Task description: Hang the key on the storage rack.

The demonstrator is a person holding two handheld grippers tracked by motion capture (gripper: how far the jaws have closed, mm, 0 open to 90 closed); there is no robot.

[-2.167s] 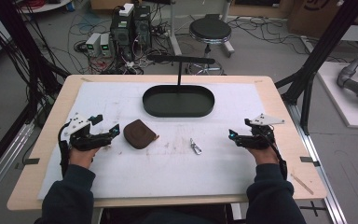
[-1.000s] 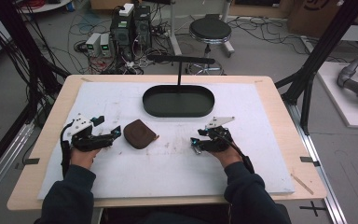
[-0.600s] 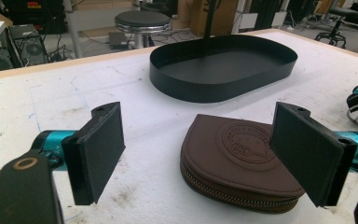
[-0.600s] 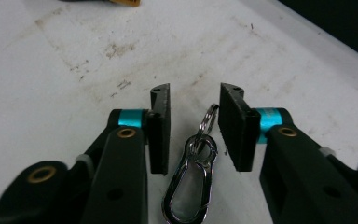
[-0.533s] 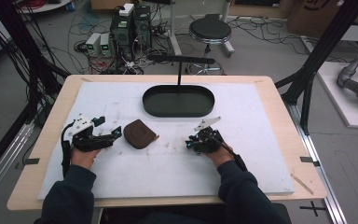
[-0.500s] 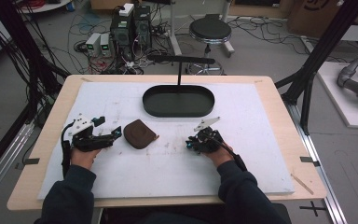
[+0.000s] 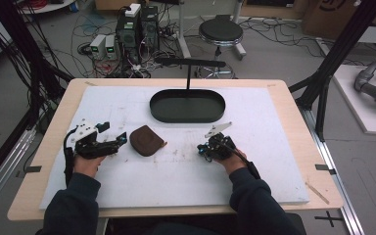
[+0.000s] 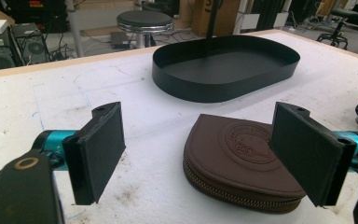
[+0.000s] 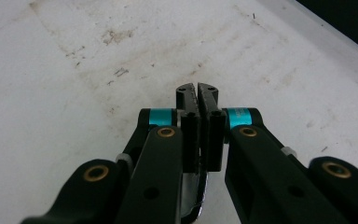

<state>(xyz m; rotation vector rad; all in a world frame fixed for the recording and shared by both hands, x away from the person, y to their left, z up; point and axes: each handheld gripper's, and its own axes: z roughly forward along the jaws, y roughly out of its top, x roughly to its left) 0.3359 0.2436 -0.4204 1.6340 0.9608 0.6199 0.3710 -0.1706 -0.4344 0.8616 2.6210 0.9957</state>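
A brown zipped leather pouch [image 7: 147, 140] lies on the white mat, left of centre. My left gripper [image 7: 122, 138] rests just left of it and is open; in the left gripper view [image 8: 196, 116] the pouch [image 8: 247, 158] lies between and just ahead of the wide-apart jaws, untouched. My right gripper [image 7: 201, 150] sits low on the mat right of centre. In the right gripper view [image 9: 198, 91] its jaws are pressed together on a small shiny metal piece [image 9: 196, 198], which peeks out below them. A black oval tray [image 7: 187, 117] stands empty behind.
The tray's wall [image 8: 223, 88] rises beyond the pouch. A black T-shaped stand [image 7: 190, 63] stands at the table's far edge. The white mat [image 7: 274, 132] is scuffed and covers most of the wooden table. A stool and computers stand on the floor beyond.
My right gripper has moved left from the table's right side to the small metal piece on the mat and closed over it. My left gripper has edged slightly toward the pouch.
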